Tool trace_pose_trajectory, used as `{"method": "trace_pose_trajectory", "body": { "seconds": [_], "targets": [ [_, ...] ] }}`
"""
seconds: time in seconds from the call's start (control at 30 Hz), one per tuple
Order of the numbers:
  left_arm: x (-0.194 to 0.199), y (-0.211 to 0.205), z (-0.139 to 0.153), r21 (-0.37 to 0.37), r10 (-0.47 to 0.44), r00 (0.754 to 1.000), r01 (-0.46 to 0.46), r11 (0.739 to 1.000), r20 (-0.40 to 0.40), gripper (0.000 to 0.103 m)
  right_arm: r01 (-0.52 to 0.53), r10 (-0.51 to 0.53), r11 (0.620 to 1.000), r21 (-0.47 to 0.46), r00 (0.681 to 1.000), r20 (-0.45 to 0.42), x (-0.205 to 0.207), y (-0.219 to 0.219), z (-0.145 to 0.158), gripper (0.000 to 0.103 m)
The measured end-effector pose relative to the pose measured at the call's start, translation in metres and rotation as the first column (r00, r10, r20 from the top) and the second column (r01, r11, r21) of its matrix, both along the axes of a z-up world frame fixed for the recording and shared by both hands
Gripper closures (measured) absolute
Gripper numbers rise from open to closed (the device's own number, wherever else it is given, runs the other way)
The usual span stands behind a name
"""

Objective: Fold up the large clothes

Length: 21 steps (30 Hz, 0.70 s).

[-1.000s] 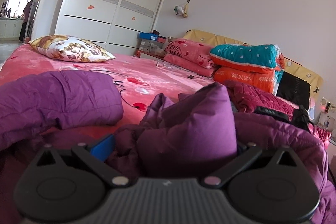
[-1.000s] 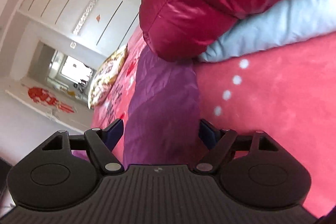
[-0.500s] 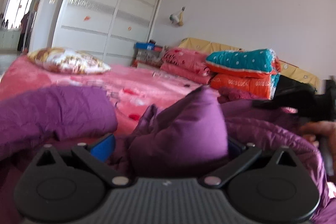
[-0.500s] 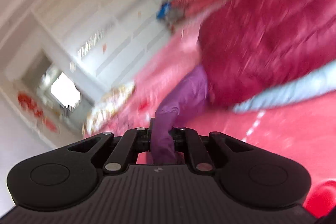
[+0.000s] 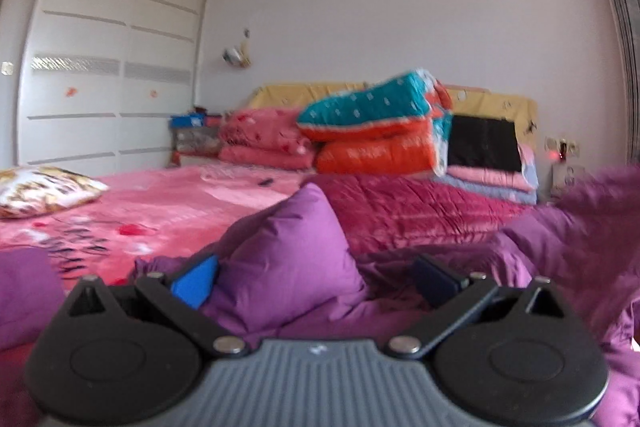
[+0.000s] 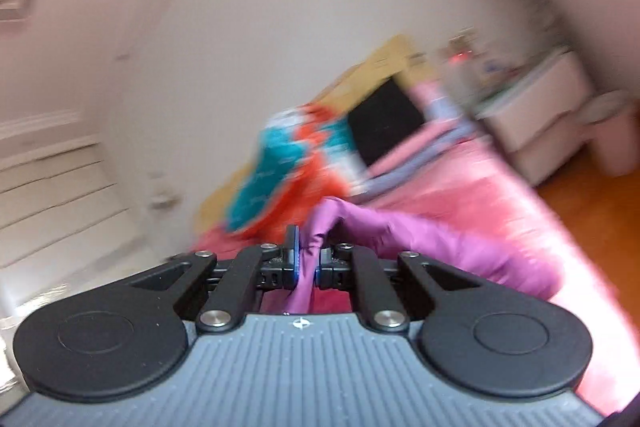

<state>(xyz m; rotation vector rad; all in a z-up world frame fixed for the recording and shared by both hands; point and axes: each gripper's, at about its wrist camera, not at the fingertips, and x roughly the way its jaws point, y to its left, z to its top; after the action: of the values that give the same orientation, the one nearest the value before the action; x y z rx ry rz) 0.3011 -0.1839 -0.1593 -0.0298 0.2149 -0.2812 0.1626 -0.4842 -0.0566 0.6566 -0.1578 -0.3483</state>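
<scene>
A puffy purple quilted jacket (image 5: 288, 259) is spread across the near part of a bed with a pink floral cover (image 5: 168, 211); it is rumpled, with one padded fold raised into a peak. In the left wrist view, that fold is seen between the blue pads of the left gripper (image 5: 316, 277); the left pad touches it, but whether it is clamped cannot be told. Further right, a maroon quilted garment (image 5: 420, 207) is laid behind it. The right gripper (image 6: 306, 259) is held about level, its jaws closed tightly on a thin bunched edge of the purple jacket (image 6: 400, 231), which trails away to the right over the bed.
</scene>
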Motion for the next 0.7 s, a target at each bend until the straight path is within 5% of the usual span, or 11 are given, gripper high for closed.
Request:
{"method": "trace_pose_trajectory", "body": {
  "seconds": [0.13,0.37,0.57,0.7],
  "targets": [
    [0.041,-0.043,-0.007,0.101,-0.045,0.998,0.049,0.994,-0.035,0.001,0.158,-0.158,0.987,-0.005,0.98,-0.12,-0.017,-0.048,-0.037,0.094],
    [0.07,-0.098,-0.032,0.156,-0.108,0.988,0.124,0.98,-0.108,0.001,0.25,-0.219,0.965,0.081,0.934,-0.281,-0.012,-0.101,-0.094,0.095],
    [0.059,-0.111,-0.029,0.19,-0.144,0.98,0.169,0.967,-0.138,0.001,0.228,-0.2,0.973,0.034,0.909,-0.366,0.025,-0.099,-0.096,0.093],
    [0.035,-0.092,-0.011,0.209,-0.131,0.981,0.16,0.965,-0.144,0.001,0.204,-0.178,0.979,0.023,0.897,-0.405,0.026,-0.084,-0.095,0.075]
  ]
}}
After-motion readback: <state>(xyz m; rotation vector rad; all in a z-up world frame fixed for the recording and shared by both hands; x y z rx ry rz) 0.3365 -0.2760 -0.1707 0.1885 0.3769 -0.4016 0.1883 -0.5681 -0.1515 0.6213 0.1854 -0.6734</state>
